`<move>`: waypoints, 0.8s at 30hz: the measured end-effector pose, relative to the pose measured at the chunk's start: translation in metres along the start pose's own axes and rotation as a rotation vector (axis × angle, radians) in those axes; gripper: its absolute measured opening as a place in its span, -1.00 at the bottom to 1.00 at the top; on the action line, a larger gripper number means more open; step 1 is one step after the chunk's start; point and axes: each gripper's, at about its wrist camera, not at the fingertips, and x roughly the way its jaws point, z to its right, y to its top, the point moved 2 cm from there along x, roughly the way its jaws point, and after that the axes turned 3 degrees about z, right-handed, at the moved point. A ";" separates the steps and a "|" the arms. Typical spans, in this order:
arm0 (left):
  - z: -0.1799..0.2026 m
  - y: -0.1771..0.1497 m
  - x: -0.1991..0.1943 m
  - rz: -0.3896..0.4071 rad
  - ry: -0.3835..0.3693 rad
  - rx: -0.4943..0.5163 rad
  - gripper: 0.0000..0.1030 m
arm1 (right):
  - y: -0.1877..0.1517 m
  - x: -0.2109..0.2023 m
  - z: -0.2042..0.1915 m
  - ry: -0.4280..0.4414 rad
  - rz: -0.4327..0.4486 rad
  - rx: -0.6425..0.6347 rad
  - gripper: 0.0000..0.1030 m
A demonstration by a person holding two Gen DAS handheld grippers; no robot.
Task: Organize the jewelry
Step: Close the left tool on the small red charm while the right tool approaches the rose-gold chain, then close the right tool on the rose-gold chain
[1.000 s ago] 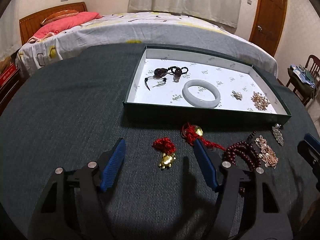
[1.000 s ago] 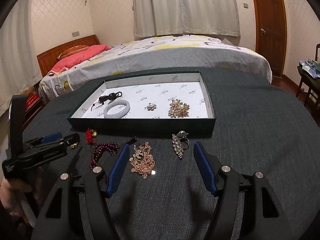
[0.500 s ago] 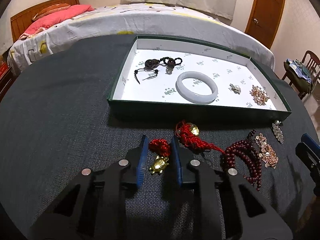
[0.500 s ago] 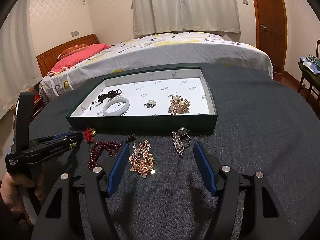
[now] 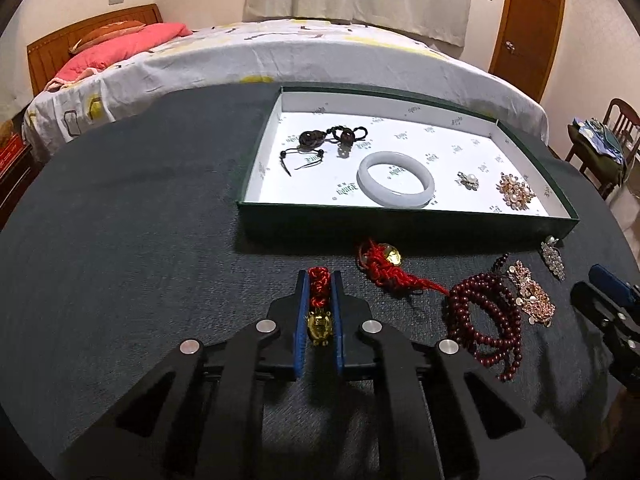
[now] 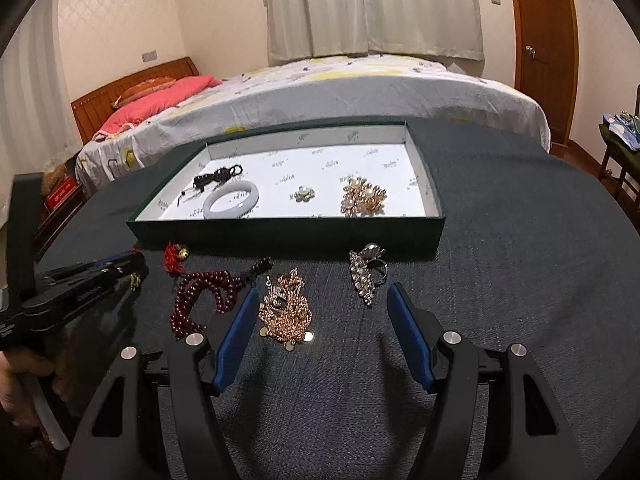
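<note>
Left gripper (image 5: 320, 280) is pinching the red knotted charm (image 5: 319, 291) with its gold bead, on the dark table (image 5: 140, 260) just off the green tray's (image 5: 400, 226) near edge. Right gripper (image 6: 320, 296) sits spread wide over the rose-gold necklace (image 6: 286, 314), not touching it.

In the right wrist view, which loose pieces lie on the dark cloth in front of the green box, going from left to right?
red knot charm with gold piece → dark red bead strand → rose-gold chain piece → silver rhinestone piece
</note>
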 end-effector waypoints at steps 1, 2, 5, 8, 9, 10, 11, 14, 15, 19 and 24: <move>-0.002 0.000 -0.003 0.003 0.000 -0.008 -0.79 | 0.000 0.002 -0.002 -0.003 -0.010 -0.004 0.25; -0.003 0.000 -0.005 0.005 0.000 -0.012 -0.79 | 0.000 0.004 -0.003 -0.003 -0.019 -0.007 0.25; -0.006 0.001 -0.013 0.017 0.001 -0.021 -0.80 | -0.002 0.013 -0.008 0.003 -0.062 -0.018 0.25; -0.008 0.000 -0.018 0.022 0.000 -0.027 -0.80 | -0.002 0.025 -0.013 0.001 -0.111 -0.037 0.25; -0.009 -0.001 -0.019 0.022 0.000 -0.029 -0.80 | -0.002 0.028 -0.014 0.002 -0.122 -0.040 0.25; -0.010 -0.002 -0.021 0.023 0.002 -0.032 -0.80 | -0.003 0.030 -0.015 0.001 -0.132 -0.044 0.25; -0.011 -0.002 -0.021 0.024 0.004 -0.033 -0.80 | -0.002 0.032 -0.016 -0.004 -0.138 -0.048 0.24; -0.016 -0.005 -0.023 0.024 0.014 -0.041 -0.80 | -0.004 0.035 -0.021 -0.018 -0.153 -0.076 0.07; -0.017 -0.005 -0.022 0.023 0.014 -0.047 -0.80 | -0.005 0.035 -0.023 -0.026 -0.155 -0.090 0.05; -0.018 -0.005 -0.023 0.023 0.011 -0.057 -0.80 | -0.006 0.033 -0.027 -0.005 -0.155 -0.120 -0.41; -0.016 -0.005 -0.023 0.027 0.008 -0.049 -0.80 | -0.010 0.028 -0.029 0.034 -0.153 -0.110 -0.71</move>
